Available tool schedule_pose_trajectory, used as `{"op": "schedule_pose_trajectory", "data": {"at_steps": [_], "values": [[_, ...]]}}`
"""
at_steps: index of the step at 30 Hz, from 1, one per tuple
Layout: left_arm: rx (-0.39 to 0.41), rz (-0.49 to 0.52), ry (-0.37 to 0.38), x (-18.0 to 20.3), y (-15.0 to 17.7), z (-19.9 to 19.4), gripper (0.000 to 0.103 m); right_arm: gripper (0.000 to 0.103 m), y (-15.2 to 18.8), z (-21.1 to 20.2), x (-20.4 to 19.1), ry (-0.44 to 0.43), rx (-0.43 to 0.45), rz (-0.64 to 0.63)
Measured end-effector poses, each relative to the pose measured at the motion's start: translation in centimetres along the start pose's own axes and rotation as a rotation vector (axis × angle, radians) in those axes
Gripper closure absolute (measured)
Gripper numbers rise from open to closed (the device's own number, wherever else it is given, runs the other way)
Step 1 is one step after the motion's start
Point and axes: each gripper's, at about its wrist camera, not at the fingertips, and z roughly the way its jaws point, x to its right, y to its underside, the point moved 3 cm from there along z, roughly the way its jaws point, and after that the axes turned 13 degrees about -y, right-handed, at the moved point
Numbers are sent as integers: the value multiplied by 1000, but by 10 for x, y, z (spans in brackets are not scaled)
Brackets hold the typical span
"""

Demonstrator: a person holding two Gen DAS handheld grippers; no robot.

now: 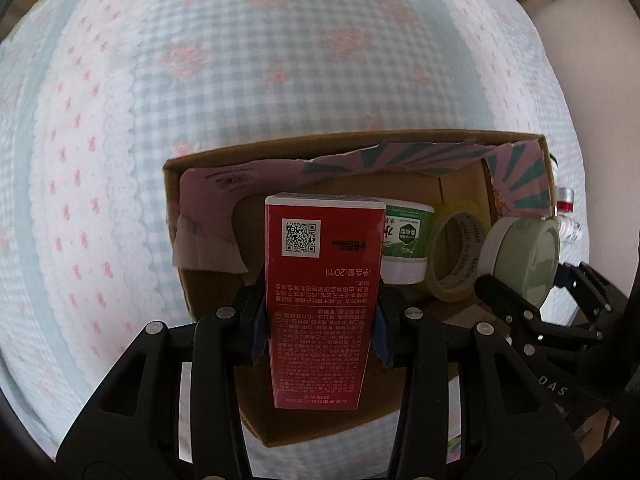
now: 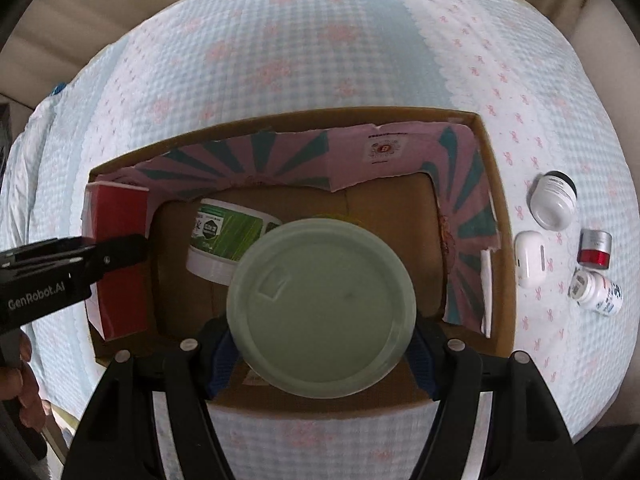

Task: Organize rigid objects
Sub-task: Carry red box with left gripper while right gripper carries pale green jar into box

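Note:
My left gripper point(image 1: 320, 328) is shut on a tall red carton point(image 1: 322, 292) with a QR code, held upright over the left end of the open cardboard box point(image 1: 176, 216). The carton also shows in the right wrist view point(image 2: 118, 256) at the box's left wall. My right gripper point(image 2: 322, 354) is shut on a pale green round jar point(image 2: 322, 304), held above the box point(image 2: 486, 160); it shows in the left wrist view point(image 1: 524, 260) too. Inside lie a green-labelled white tub point(image 2: 224, 236) and a roll of clear tape point(image 1: 456, 256).
The box sits on a blue-and-pink checked cloth point(image 2: 320, 40). To the right of the box lie a white jar with a black cap point(image 2: 554, 200), a white earbud case point(image 2: 530, 258), a red-and-silver jar point(image 2: 595, 254) and a small white bottle point(image 2: 596, 286).

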Motion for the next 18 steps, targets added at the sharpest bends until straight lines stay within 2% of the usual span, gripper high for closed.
{"op": "schedule_pose_trajectory", "data": {"at_steps": [4,5,6,7,8,11,18], "values": [[13,7,-36,2,-2,-1,62,36,1,6,1,-3,-7,5],[9,-5,-30,1,-2,-2,39,35,2,8,2,-6,-9,6],[16,-17,-13,1,-1,-4,0,27,3,6,2,-11,7,4],[35,-31,52,1,-1,-10,0,6,5,2,1,-16,38,-3],[40,-38,72,0,-1,-15,0,0,6,-2,1,-19,68,-12],[61,-29,25,2,3,-21,0,0,13,-14,-1,-26,104,-36],[65,-61,17,-9,12,-27,0,0,27,-25,0,-25,95,-45]]}}
